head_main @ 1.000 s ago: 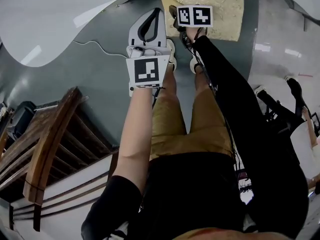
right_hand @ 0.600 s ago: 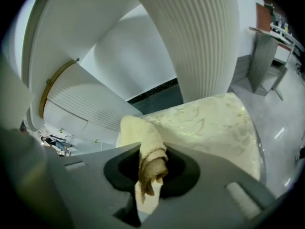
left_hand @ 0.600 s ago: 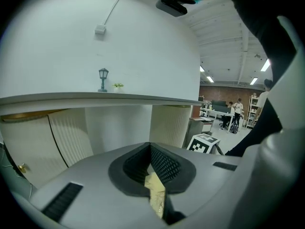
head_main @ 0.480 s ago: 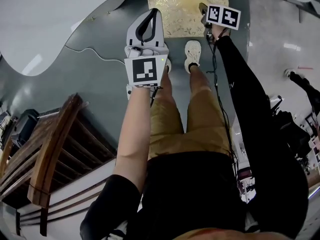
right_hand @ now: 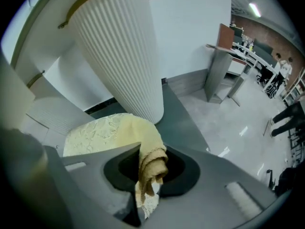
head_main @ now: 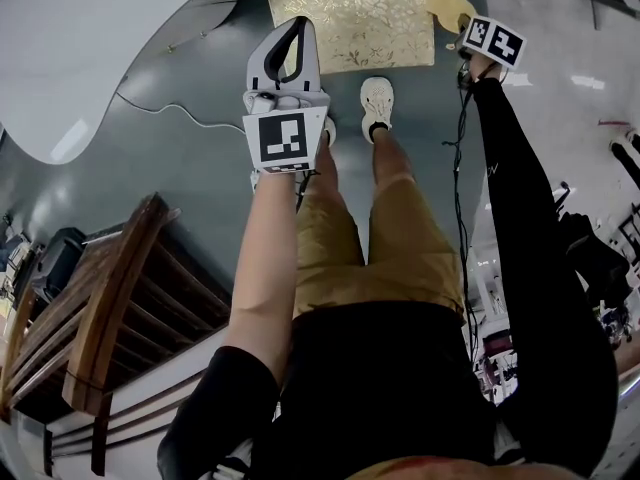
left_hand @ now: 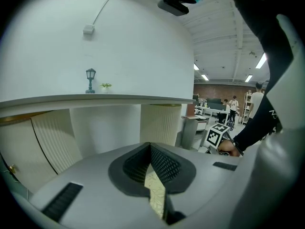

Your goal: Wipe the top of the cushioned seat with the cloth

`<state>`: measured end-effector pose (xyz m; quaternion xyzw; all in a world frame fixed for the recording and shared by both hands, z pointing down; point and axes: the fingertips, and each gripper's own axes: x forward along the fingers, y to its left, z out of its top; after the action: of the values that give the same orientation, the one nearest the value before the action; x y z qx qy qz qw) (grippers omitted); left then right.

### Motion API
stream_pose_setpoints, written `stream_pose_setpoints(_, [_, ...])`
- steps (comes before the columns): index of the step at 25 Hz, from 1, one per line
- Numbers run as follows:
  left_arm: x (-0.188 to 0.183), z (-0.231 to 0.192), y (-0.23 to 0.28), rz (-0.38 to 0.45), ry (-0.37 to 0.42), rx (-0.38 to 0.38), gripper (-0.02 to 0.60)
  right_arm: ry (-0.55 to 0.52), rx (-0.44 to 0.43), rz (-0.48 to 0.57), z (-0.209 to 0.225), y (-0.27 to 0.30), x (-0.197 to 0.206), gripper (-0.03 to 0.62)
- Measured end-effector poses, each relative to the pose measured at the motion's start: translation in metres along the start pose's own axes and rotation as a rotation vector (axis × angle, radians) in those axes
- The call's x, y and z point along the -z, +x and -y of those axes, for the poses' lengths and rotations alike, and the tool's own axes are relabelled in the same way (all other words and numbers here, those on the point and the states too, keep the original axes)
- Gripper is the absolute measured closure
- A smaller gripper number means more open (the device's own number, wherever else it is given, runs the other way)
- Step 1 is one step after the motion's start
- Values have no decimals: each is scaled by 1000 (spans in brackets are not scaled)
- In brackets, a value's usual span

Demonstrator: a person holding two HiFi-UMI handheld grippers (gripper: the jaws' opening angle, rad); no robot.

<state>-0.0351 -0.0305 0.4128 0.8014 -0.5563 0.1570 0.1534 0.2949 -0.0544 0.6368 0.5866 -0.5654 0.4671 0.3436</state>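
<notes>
The cushioned seat (head_main: 350,18) is a gold, leaf-patterned square on the grey floor ahead of my feet. My right gripper (head_main: 470,30) hovers just off the seat's right edge, shut on a yellow cloth (head_main: 446,2). In the right gripper view the cloth (right_hand: 153,166) hangs bunched between the jaws of that gripper (right_hand: 145,151), with the seat (right_hand: 90,135) below and to the left. My left gripper (head_main: 288,30) stays short of the seat's near left corner with its jaws shut and holding nothing. In the left gripper view a sliver of the seat (left_hand: 155,192) shows beneath the left gripper (left_hand: 150,149).
A white curved counter (head_main: 90,58) fills the upper left, with a ribbed white column (right_hand: 119,51) beside the seat. A wooden chair (head_main: 100,308) stands at lower left. A thin cable (head_main: 170,108) runs over the floor. My shoes (head_main: 376,103) stand just before the seat.
My right gripper has swept rightward across the seat with the cloth and now sits past its right edge. The left gripper has hardly moved.
</notes>
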Motion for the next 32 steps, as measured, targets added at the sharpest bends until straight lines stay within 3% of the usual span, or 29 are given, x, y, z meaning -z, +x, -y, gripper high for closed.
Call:
stream_pose_setpoints(9, [-1, 8, -4, 3, 4, 7, 577, -8, -29, 43, -3, -13, 4, 537])
stream_pose_setpoints(16, [8, -9, -18, 1, -6, -14, 577, -20, -104, 114, -47, -28, -11, 537])
stream_pose_setpoints(22, [13, -42, -42, 6, -16, -63, 577, -89, -243, 107, -147, -31, 3, 537])
stream_pose_setpoints(29, [23, -89, -70, 14, -30, -140, 577, -244, -543, 0, -322, -34, 64, 537])
stream_pose_setpoints(32, [32, -103, -82, 9, -48, -175, 577, -290, -632, -82, -373, -32, 98, 539])
